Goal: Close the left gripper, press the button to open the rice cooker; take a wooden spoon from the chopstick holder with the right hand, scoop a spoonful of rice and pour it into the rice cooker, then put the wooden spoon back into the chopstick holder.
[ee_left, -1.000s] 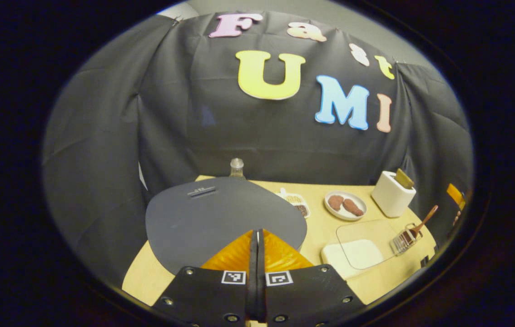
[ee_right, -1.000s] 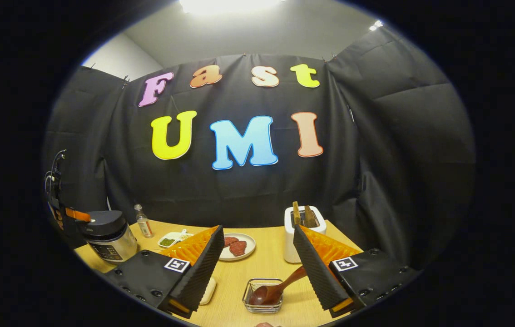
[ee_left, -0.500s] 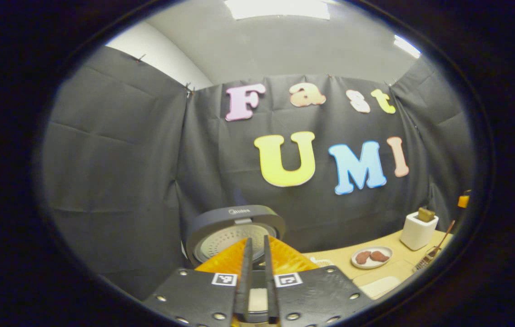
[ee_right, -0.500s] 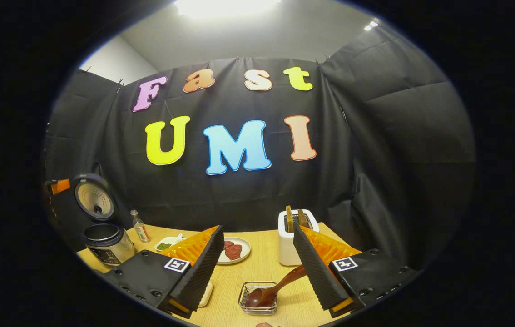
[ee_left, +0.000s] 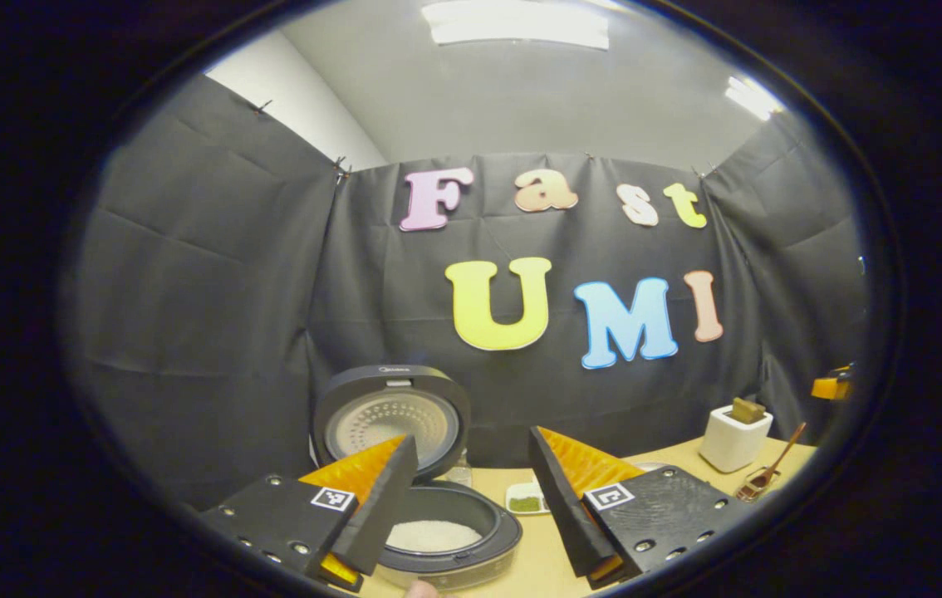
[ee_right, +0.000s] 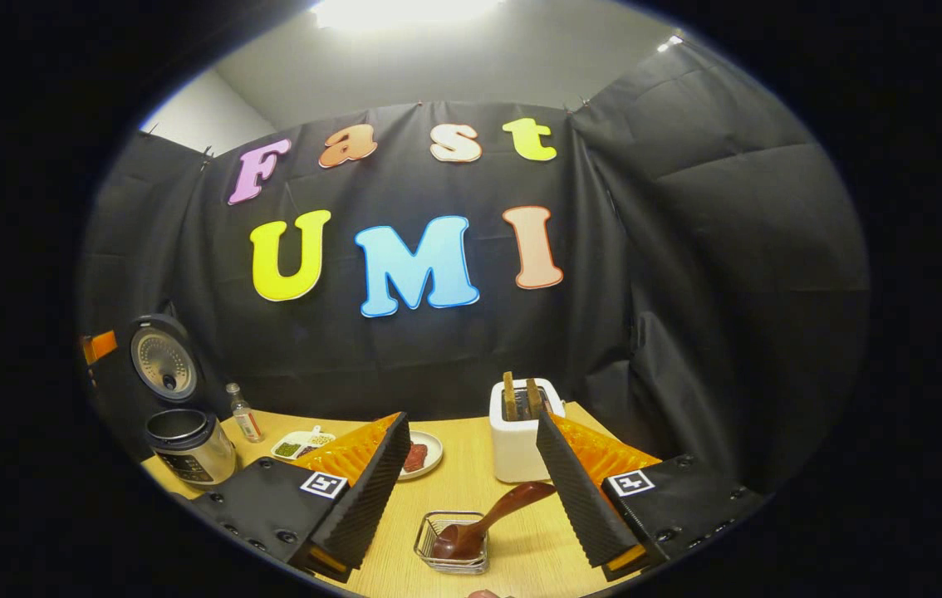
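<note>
The rice cooker [ee_left: 446,540] stands open just beyond my left gripper [ee_left: 471,531], its lid [ee_left: 392,415] tipped up and white rice lying in the pot. That gripper is open, its fingers wide apart with nothing between them. In the right gripper view the wooden spoon [ee_right: 483,522] lies bowl-down in the wire chopstick holder [ee_right: 448,555], handle slanting up to the right. My right gripper [ee_right: 471,515] hovers open just above and in front of it, not touching. The open rice cooker [ee_right: 188,444] shows at the far left there, and the spoon [ee_left: 774,465] at the far right in the left gripper view.
A white toaster [ee_right: 521,432] stands behind the holder. A plate of meat [ee_right: 424,455], a small divided dish [ee_right: 301,444] and a little bottle [ee_right: 245,413] sit along the back of the wooden table [ee_right: 471,482]. Black cloth walls close in the booth.
My left gripper has gone from shut to open and has risen and drawn back from the cooker, whose lid has sprung up. The right gripper has drifted slightly, staying open over the spoon.
</note>
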### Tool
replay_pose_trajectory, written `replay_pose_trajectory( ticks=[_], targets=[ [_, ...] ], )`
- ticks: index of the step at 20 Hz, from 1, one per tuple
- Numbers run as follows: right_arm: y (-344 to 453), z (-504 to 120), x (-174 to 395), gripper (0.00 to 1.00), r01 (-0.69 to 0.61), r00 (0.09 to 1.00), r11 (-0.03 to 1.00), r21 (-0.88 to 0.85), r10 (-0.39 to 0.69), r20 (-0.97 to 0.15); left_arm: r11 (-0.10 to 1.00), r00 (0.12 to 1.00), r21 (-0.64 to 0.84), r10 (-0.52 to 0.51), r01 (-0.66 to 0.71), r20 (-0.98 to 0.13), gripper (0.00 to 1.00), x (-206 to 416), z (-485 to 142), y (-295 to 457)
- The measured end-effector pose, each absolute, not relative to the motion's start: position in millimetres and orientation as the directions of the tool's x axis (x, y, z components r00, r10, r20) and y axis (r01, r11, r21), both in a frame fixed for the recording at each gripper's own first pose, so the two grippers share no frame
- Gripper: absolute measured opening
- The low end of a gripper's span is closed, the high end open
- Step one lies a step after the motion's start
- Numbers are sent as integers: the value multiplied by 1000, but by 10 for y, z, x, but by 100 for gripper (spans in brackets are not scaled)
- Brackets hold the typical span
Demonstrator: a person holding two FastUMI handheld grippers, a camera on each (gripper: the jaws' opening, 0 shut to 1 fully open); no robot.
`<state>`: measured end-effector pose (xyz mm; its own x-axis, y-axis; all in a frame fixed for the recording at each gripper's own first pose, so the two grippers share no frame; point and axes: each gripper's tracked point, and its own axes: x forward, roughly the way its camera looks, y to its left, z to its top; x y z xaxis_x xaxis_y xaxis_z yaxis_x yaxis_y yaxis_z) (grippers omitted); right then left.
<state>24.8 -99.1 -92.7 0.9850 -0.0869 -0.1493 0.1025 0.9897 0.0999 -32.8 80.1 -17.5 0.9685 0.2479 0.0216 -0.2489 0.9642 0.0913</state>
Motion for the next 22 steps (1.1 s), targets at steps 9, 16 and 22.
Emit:
replay_pose_trajectory(
  ticks=[9,16,22],
  targets=[
    [-1527,-1393,332,98,232,947,954,191,-177,-267,972,974,82,224,-221,-30,84,-280,-580,614],
    [-1579,-1841,558,98,217,951,880,423,-93,-295,970,969,84,234,-228,-74,85,-272,-864,693],
    [-1454,-2221,706,98,195,941,856,478,-27,-336,968,961,69,250,-243,-122,84,-277,-1130,721]
  ],
)
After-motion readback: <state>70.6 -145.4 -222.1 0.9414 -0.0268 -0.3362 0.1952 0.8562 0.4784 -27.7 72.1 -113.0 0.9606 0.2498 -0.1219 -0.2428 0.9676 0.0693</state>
